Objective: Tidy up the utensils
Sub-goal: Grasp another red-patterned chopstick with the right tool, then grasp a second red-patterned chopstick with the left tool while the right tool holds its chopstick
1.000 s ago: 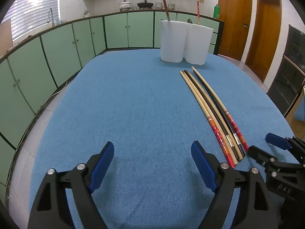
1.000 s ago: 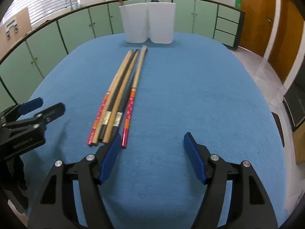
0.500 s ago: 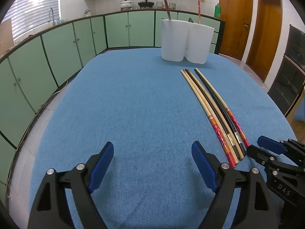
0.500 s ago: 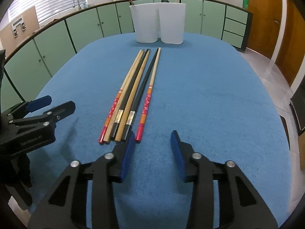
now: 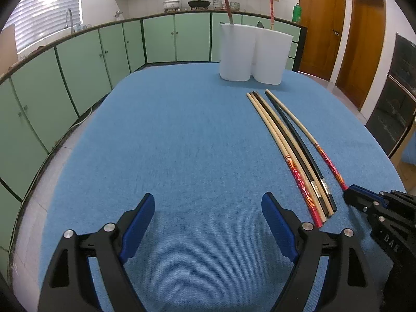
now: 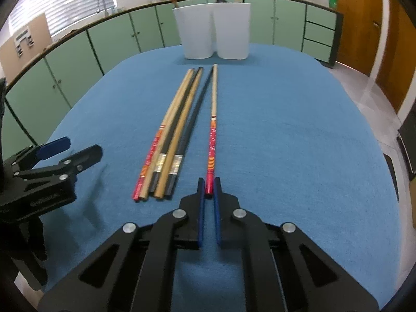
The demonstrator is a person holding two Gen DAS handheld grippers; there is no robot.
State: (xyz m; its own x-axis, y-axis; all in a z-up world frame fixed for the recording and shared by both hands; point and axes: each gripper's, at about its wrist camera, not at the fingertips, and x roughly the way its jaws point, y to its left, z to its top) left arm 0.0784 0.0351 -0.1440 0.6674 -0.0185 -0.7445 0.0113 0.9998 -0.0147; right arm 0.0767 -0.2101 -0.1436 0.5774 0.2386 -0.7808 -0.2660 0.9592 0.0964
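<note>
Several long chopsticks lie side by side on the blue tablecloth. One pale chopstick with a red patterned end lies slightly apart on their right. My right gripper is shut on its near red tip, which sits between the blue pads. In the left wrist view that chopstick runs to the right gripper at the right edge. My left gripper hovers open over bare cloth, left of the bunch, holding nothing. A white two-compartment holder stands at the far end with utensils in it.
The left gripper shows at the left side of the right wrist view. Green kitchen cabinets curve around the far and left sides of the table. Wooden doors stand on the right. The holder is straight beyond the chopsticks.
The right gripper's jaws went from wide apart to shut on the red-ended chopstick's tip. That chopstick shifted a little to the right of the bunch. The left gripper stayed put.
</note>
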